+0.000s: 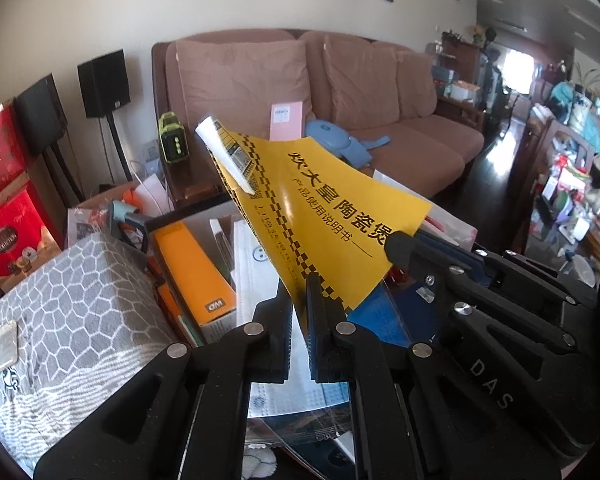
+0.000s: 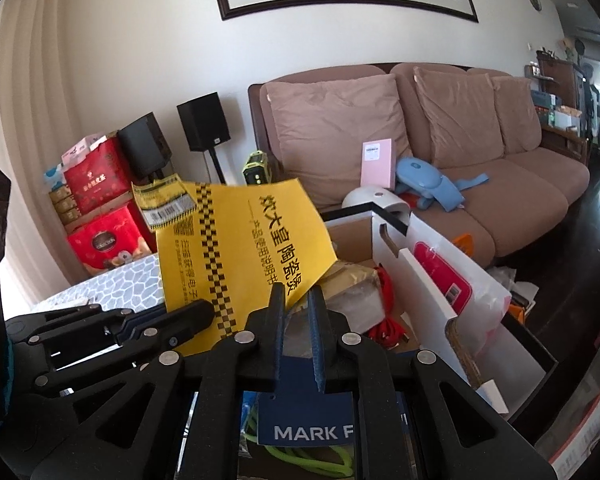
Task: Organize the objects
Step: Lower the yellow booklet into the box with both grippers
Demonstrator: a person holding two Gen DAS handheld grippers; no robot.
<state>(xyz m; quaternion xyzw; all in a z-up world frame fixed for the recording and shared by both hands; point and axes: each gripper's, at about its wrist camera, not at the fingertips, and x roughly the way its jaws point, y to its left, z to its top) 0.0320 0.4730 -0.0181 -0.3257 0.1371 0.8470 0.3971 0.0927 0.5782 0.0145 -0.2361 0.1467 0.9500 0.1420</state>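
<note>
Two hand-held grippers, left [image 1: 299,286] and right [image 2: 297,298], each clamp one yellow booklet [image 1: 320,204].

The booklet [image 1: 320,204] hung in the air between the two grippers, the left gripper [image 1: 300,280] at its lower edge and the right gripper [image 2: 298,292] at its corner, toward three o'clock of the left one. Beneath it lay a box [image 1: 194,268] with a face mask [image 1: 256,264] just beside it at three o'clock. A patterned case [image 1: 72,312] sat at nine o'clock of the box. Behind everything, at twelve o'clock, stood the sofa [image 2: 480,184], with a notebook [image 2: 376,162] leaning against its cushion [image 2: 336,132]. Two speakers [image 2: 202,122] stood at nine o'clock of the sofa, gift boxes [image 2: 100,216] below them. An open carton [image 2: 384,248] lay before the sofa.
</note>
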